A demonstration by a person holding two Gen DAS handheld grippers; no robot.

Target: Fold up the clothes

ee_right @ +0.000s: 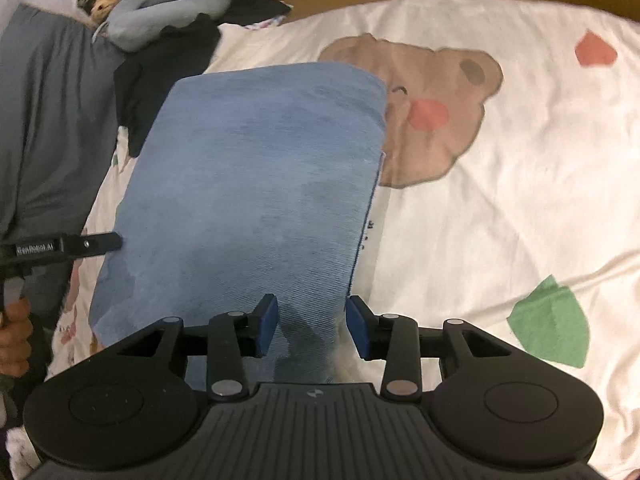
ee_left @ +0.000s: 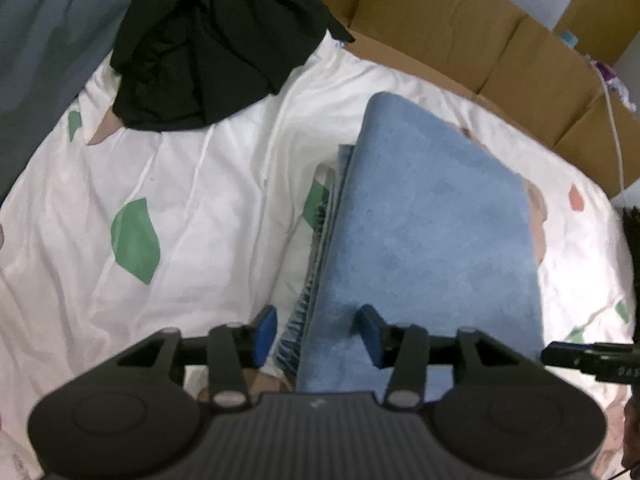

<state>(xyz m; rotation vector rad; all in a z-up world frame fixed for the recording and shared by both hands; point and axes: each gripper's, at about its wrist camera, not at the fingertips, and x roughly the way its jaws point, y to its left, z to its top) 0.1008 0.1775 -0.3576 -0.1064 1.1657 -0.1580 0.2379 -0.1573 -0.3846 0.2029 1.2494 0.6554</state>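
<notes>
Here the folded blue jeans [ee_left: 432, 216] lie flat on the white printed bedsheet [ee_left: 180, 184], stretching straight ahead of both claws. The left gripper [ee_left: 318, 334] hangs over the near left edge of the denim, its blue pads apart and pressing nothing, the stacked hems running between them. The right gripper [ee_right: 312, 326] stands likewise parted over the near right corner, gripping nothing. Beyond the left claw, up and to its left, sits a crumpled black garment [ee_left: 212, 56]; a cardboard box [ee_left: 460, 32] stands farther off.
</notes>
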